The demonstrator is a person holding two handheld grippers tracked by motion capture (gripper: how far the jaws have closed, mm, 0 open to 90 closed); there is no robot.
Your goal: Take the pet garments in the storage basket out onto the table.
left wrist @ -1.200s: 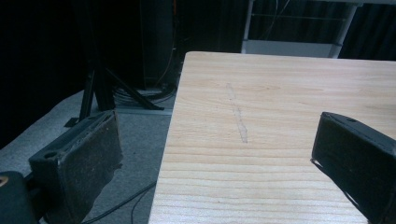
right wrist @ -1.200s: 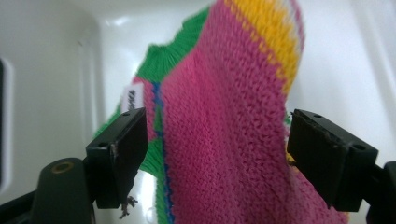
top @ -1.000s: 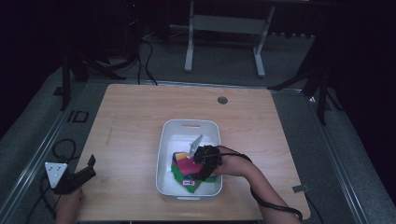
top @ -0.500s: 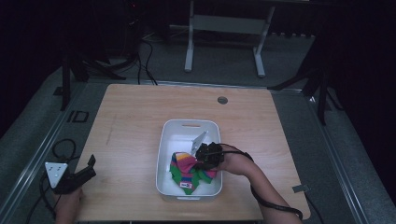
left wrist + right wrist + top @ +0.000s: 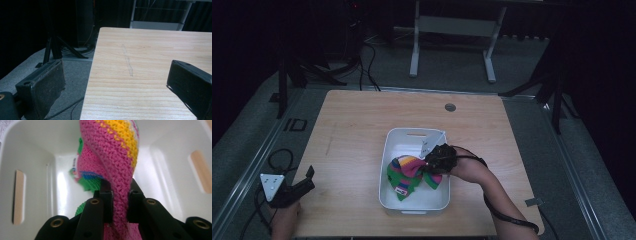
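Observation:
A knitted cloth (image 5: 406, 171) striped in pink, yellow, green and blue hangs partly lifted inside a white plastic bin (image 5: 385, 170) at the table's middle. My right gripper (image 5: 432, 164) is above the bin's right side, shut on a fold of the cloth. In the right gripper view the two pads pinch the pink knit (image 5: 110, 150) between them at my right gripper (image 5: 120, 203), with the bin's walls (image 5: 170, 157) behind. My left gripper (image 5: 307, 179) rests at the table's front left edge, open and with nothing between its jaws (image 5: 117, 75).
The wooden table (image 5: 362, 125) has a round grommet (image 5: 450, 107) near its far edge. A metal stand (image 5: 452, 25) and cables lie on the floor beyond. The table's left edge (image 5: 92, 75) drops to grey carpet with a tripod leg.
My right gripper has shut on the knitted cloth and risen, pulling part of it up from the bin's floor. My left gripper has stayed in place.

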